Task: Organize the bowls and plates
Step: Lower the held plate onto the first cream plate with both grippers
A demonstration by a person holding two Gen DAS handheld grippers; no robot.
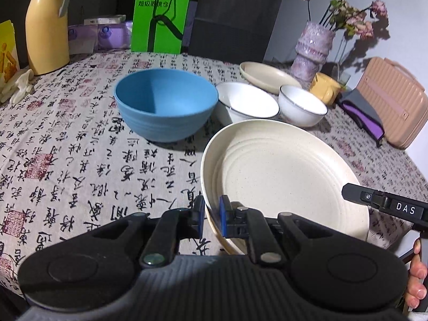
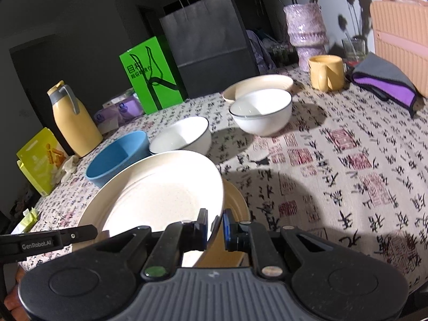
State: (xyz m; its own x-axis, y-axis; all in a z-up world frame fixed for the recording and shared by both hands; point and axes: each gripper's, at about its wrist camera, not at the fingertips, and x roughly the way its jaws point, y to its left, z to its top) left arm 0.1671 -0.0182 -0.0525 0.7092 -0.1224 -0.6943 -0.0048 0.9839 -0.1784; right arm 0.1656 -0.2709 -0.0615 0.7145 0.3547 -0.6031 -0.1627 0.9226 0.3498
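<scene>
A large cream plate (image 1: 283, 176) is held above the table by both grippers. My left gripper (image 1: 211, 216) is shut on its near-left rim. My right gripper (image 2: 214, 227) is shut on its right rim; the plate also shows in the right wrist view (image 2: 160, 195). A second cream plate (image 2: 236, 206) lies on the table under it. A blue bowl (image 1: 165, 104), two white bowls (image 1: 247, 101) (image 1: 302, 105) and another cream plate (image 1: 267, 76) stand further back.
The patterned tablecloth (image 1: 80, 165) covers the table. At the back stand a yellow thermos (image 1: 46, 24), a green box (image 1: 160, 13), a black paper bag (image 2: 206, 42), a purple vase (image 1: 313, 48), a yellow mug (image 2: 326, 72), a folded cloth (image 2: 385, 83) and a pink case (image 1: 393, 99).
</scene>
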